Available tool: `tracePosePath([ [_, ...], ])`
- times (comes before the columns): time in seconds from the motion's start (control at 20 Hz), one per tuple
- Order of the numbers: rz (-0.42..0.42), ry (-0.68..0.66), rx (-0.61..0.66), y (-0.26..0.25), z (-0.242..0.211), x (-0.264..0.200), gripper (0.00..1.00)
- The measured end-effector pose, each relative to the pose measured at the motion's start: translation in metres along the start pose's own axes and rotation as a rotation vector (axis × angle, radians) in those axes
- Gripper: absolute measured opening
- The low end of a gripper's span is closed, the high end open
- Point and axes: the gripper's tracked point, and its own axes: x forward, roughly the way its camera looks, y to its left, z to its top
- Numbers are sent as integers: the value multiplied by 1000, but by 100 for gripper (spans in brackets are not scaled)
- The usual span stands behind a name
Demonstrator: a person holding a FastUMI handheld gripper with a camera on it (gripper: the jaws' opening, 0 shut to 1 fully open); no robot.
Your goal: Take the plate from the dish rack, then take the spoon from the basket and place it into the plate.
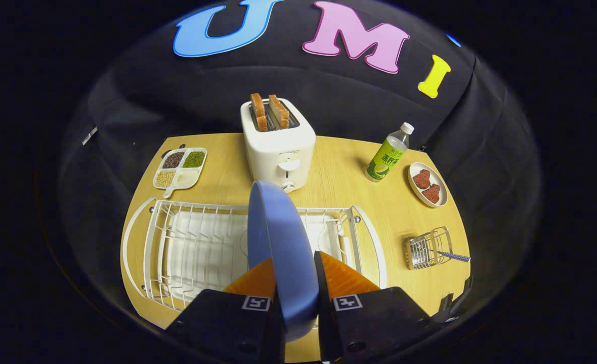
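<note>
Gripper view: gripper (294, 273) clamped on blue plate (278, 242), both fingers pressing rim, plate edge-on above dish rack (146, 242). Plate looks rigid, smooth, likely slippery and breakable; hold near rim, firmly. Spoon (450, 256) lies in wire basket (427, 248), right of rack; handle small, probably light.

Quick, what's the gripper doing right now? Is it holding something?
Gripper: shut on the plate, one finger on each side, holding it on edge above the dish rack.
</note>
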Motion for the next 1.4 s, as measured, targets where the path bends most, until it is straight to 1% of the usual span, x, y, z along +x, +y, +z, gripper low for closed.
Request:
tracePosePath([
  [0.05, 8, 0, 7, -1, 1, -3, 30],
  [0.15, 52, -5, 27, 2, 4, -11, 30],
  [0.3, 107, -51, 60, -6, 11, -28, 30],
  [0.5, 236, -81, 114, -23, 8, -57, 30],
  [0.65, 307, -94, 131, -47, -5, -75, 30],
  [0.9, 423, -107, 117, -84, -48, -105, 30],
  [1.15, 463, -17, 142, -117, -118, -115, 30],
  [1.4, 488, 63, 200, -134, -192, -113, 30],
])
